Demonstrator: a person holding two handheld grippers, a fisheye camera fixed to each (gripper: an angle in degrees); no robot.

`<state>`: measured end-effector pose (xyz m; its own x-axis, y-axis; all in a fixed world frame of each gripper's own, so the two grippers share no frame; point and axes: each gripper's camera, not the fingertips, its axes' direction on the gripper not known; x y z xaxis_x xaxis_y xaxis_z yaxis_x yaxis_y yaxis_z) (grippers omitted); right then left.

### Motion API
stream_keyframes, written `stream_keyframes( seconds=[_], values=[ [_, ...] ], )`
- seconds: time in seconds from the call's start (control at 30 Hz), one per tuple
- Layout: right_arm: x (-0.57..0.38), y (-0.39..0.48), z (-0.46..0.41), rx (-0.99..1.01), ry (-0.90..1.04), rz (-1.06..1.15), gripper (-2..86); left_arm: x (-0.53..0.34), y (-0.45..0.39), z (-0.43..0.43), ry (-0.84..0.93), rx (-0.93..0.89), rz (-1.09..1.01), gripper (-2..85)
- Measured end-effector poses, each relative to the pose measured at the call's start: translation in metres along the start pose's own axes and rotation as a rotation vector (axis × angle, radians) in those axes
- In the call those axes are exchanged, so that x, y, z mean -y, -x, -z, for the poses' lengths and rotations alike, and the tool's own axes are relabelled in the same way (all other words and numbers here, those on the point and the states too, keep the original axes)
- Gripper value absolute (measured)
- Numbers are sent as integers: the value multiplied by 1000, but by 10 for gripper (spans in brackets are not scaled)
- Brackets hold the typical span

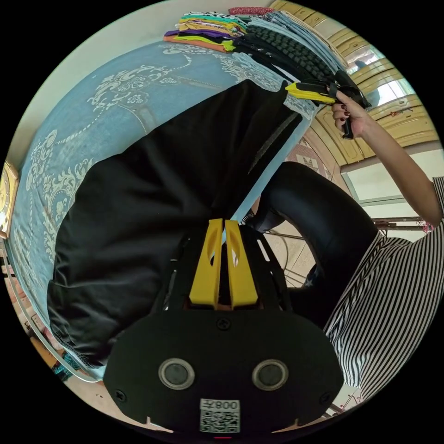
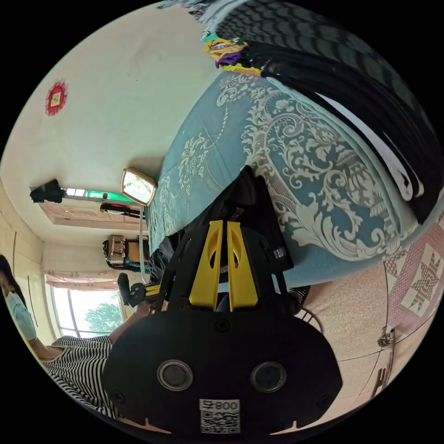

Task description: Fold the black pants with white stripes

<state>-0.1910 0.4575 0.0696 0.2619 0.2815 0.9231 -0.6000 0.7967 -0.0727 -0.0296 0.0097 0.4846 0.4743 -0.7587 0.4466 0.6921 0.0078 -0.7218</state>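
Both yellow-jawed grippers, left (image 1: 223, 227) and right (image 2: 222, 229), are clamped on the black pants with white stripes (image 1: 152, 222), spread over the blue patterned bedspread (image 1: 92, 125) near its edge. Best results are probably had if both corners get carried over evenly, fabric kept taut.

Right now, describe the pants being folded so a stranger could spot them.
Start at the blue bedspread with white scrollwork. The pants lie across its near edge, pinched by both grippers. Unlike the stacked clothes at the far end, they are one spread, plain black piece.
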Motion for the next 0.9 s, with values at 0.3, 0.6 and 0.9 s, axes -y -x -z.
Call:
stream_keyframes(
  seconds=[0.3,0.6,0.9],
  values=[
    [-47,-49,68,135,-46,-81,10,20,1,17,-79,-160,107,23],
    [-79,-73,108,243,-73,-124,7,123,-16,24,-170,-238,0,19],
    [-95,-87,128,241,-58,-150,5,208,-40,-13,-11,-142,-70,4]
  ],
)
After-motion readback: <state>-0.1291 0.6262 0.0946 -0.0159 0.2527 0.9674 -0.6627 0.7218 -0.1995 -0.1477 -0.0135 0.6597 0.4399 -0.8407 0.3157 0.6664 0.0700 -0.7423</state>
